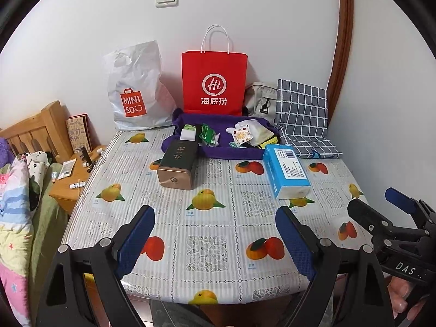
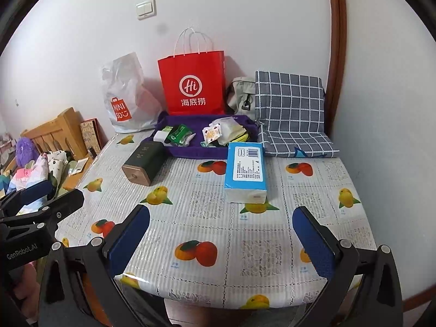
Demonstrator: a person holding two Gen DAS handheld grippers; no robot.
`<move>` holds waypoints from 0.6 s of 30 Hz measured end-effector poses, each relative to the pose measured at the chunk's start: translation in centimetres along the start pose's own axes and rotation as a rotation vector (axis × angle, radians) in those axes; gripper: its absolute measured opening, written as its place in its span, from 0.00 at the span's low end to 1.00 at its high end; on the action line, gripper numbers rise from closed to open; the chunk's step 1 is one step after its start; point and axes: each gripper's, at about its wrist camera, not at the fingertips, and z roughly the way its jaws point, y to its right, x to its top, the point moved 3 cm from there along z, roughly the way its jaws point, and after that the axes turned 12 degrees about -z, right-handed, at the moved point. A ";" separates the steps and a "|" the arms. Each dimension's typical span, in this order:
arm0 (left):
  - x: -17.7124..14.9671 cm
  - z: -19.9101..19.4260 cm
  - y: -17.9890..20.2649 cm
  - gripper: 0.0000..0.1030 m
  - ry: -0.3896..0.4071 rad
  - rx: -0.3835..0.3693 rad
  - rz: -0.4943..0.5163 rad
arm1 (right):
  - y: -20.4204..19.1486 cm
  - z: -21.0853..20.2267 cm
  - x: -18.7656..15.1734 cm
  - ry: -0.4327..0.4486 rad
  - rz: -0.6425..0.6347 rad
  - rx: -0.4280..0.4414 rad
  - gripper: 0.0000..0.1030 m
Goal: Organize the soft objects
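Both tools hover side by side over the near edge of the fruit-print table (image 1: 207, 218). The left gripper (image 1: 215, 242) has its blue pads spread wide with nothing between them, and the right gripper (image 2: 220, 242) stands just as wide and equally empty. Ahead of the right gripper's jaws, slightly to its right, lies the blue tissue pack (image 2: 245, 171); from the left gripper it sits ahead and to the right. Ahead and left of both lies a dark tin (image 1: 178, 164) on its side. Beyond these, against the wall, sits the purple tray (image 1: 218, 151) of small packets, flanked by a red paper bag (image 1: 214, 81), a white plastic bag (image 1: 136, 90) and a checked cloth (image 1: 302, 114).
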 end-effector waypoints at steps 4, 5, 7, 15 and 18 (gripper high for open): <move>-0.1 -0.1 -0.1 0.87 0.000 0.003 -0.004 | 0.3 -0.3 -0.3 0.001 0.004 -0.002 1.00; -0.2 -0.2 -0.1 0.87 0.000 0.000 -0.005 | 0.4 -0.4 -0.3 0.003 0.004 -0.003 1.00; -0.2 -0.2 -0.2 0.87 0.001 0.003 -0.005 | 0.4 -0.5 -0.3 0.006 0.006 -0.002 1.00; -0.3 -0.4 -0.2 0.87 0.002 0.006 -0.007 | 0.4 -1.0 -0.4 0.016 0.003 -0.001 1.00; -0.3 -0.4 -0.2 0.87 0.003 0.006 -0.006 | 0.4 -1.1 -0.4 0.021 0.003 -0.001 1.00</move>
